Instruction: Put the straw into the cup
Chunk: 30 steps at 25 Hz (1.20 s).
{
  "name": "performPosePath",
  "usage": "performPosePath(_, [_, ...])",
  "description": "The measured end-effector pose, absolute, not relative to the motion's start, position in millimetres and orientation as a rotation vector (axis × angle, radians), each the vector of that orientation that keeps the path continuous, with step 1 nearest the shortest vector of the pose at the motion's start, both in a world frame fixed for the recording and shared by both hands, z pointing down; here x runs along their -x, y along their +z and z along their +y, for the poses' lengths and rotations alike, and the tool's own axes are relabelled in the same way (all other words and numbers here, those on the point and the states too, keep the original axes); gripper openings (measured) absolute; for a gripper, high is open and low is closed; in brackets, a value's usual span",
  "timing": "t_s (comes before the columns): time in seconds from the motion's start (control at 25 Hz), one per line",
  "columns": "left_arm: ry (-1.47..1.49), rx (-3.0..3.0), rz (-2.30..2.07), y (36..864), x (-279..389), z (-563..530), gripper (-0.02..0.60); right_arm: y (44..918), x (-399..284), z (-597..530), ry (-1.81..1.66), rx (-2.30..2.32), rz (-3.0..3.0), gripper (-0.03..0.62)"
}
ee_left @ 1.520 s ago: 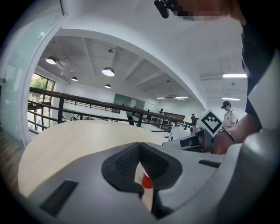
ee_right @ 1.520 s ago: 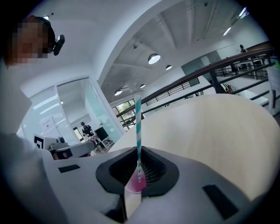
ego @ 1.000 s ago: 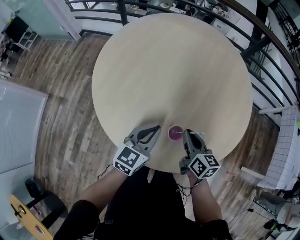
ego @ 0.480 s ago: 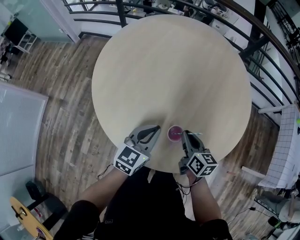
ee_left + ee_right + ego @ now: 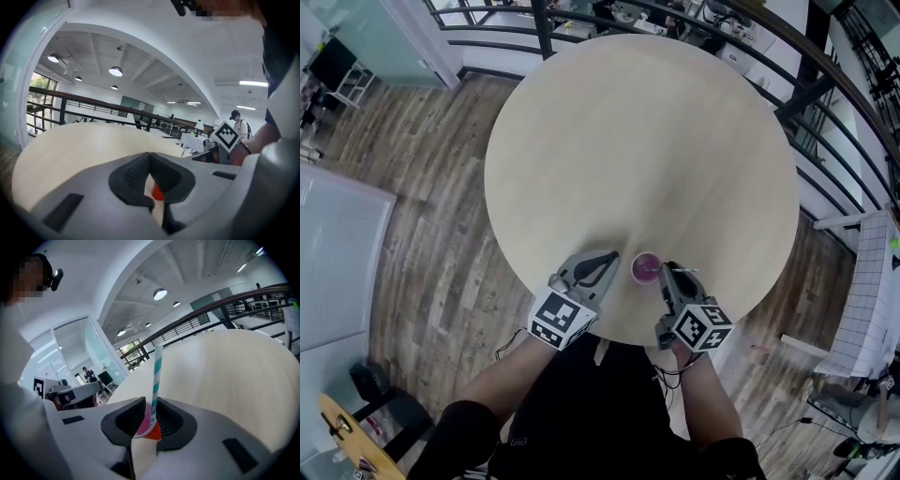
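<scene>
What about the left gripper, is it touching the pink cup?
Apart. The head view shows a strip of bare table between the left gripper and the pink cup.

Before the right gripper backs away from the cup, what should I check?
1. Cup standing upright on the table: ok.
2. Straw with its lower end in the cup: ok, it seems. The right gripper view shows it dipping into the pink rim.
3. Right gripper letting go: its jaws are opening, with the straw between them and a gap beside it: ok.
4. Straw able to stand alone: cannot tell.
5. Left gripper out of the way: shut, beside the cup and not touching it: ok.
</scene>
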<state>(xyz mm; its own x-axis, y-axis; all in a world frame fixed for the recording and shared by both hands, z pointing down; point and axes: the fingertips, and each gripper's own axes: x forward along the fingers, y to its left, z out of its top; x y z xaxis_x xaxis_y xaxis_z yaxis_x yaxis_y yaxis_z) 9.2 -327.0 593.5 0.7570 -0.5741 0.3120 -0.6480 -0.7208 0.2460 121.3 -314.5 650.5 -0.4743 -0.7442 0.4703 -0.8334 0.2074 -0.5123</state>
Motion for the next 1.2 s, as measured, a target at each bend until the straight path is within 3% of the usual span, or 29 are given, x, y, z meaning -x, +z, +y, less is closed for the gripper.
performPosePath(0.4, [0.27,-2.621,-0.954,575,-2,-324,0.005,645,-124,-304,1.187,-1.556,-2.277,0.144])
performPosePath(0.8, [0.221,-2.639,-0.945,543,-9,-313,0.005,620,-142,-276,1.233,-1.564,-2.181,0.147])
performPosePath(1.2, [0.154,-2.674,-0.976,474,-41,-286,0.005,536,-187,-247,1.042,-1.578,-2.321,0.146])
